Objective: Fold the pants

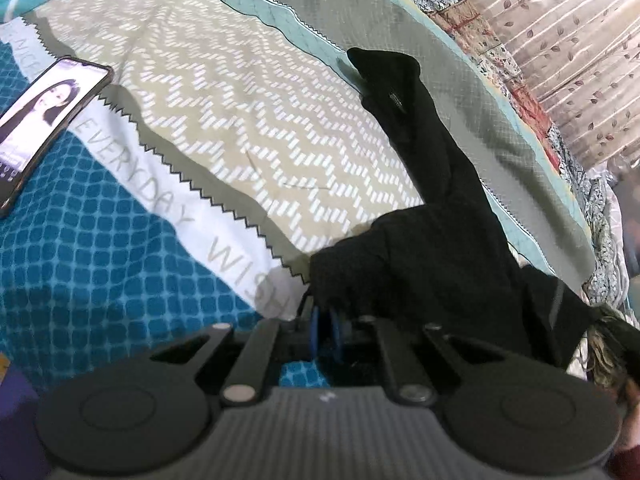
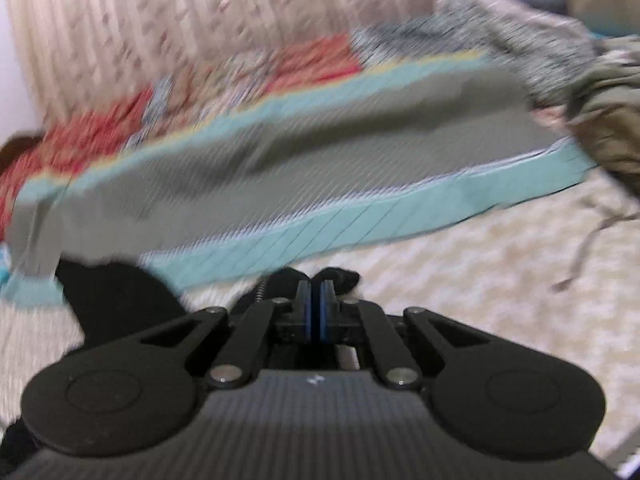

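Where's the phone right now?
In the left wrist view, the phone lies at the far left edge on the teal checked bedspread, well clear of the black pants.

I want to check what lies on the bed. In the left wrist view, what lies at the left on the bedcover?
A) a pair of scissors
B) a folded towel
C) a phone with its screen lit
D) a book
C: a phone with lit screen lies on the bedcover.

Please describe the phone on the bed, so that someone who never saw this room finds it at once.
Look at the bed cover, at its teal checked part on the left of the left wrist view. The phone lies there beside the white band with grey letters. It is the only hard, glossy thing there, and its screen is lit.
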